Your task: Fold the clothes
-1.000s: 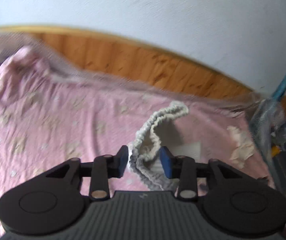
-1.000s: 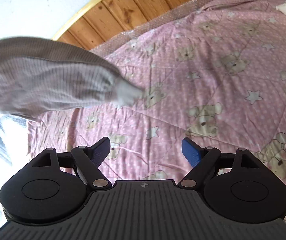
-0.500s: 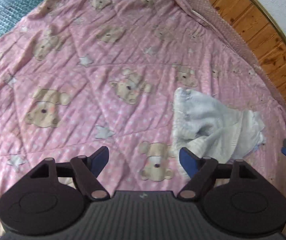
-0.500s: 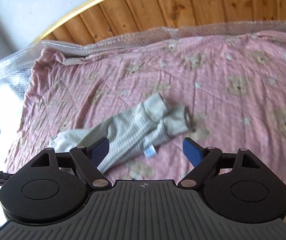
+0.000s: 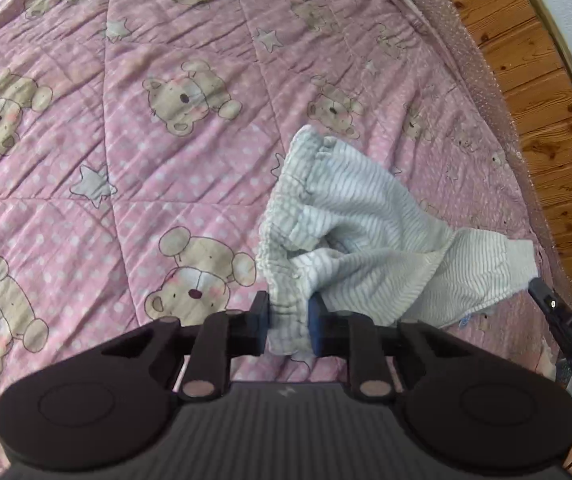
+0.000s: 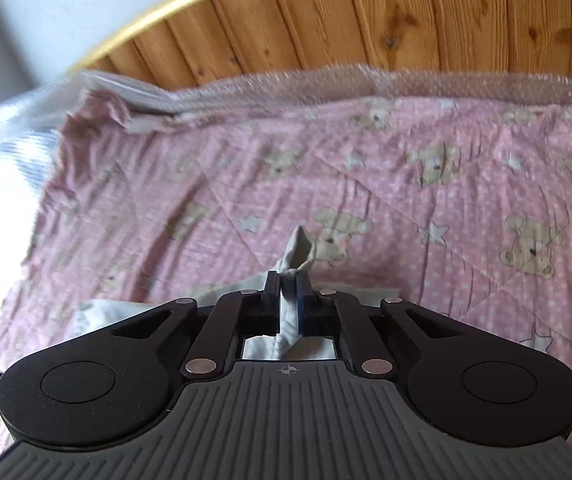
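both jaws just closed and clamped on the striped pants (image 5: 350,216): left gripper (image 5: 289,320) on the waistband, right gripper (image 6: 287,304) on a cuff. pants lie bunched on the bed (image 5: 126,160) near the headboard (image 6: 366,20). risk: thin cuff pinch slips when stretched.

We could read only one marking: the white letters "DAS", printed on the black body of the right gripper (image 5: 562,320), which showed at the edge of the left wrist view, off to the right of the left jaws. A small blue-printed tag (image 5: 465,321) on the striped garment (image 5: 366,232) was too small to read.
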Tool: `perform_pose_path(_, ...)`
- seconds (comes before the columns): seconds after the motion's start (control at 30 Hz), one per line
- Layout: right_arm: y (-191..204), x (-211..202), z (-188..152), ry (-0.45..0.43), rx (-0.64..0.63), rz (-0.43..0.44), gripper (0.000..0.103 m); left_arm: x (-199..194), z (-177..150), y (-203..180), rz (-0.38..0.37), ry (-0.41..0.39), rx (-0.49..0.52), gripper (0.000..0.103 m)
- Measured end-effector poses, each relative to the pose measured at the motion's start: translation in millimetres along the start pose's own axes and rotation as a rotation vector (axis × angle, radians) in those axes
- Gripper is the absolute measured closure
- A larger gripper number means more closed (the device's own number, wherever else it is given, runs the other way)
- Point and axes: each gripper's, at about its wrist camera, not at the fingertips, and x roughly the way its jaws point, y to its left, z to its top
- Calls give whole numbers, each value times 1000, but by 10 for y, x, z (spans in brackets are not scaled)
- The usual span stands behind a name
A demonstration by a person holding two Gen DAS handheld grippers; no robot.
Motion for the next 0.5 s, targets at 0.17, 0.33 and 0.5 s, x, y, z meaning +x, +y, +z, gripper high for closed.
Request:
perform_pose_path(0.17, -229, -577, -557, 88, -103, -54, 89, -234, -247, 383, 6, 74, 40, 84)
perform_pose_path(0.33, -549, -750, -836, 167, 181, -82, 55, -266, -332, 476, 50, 63, 48, 71)
perform_pose_path(0.5, -388, -394, -765, 148, 435, 9, 7, -271, -317, 315, 28, 15, 88, 42)
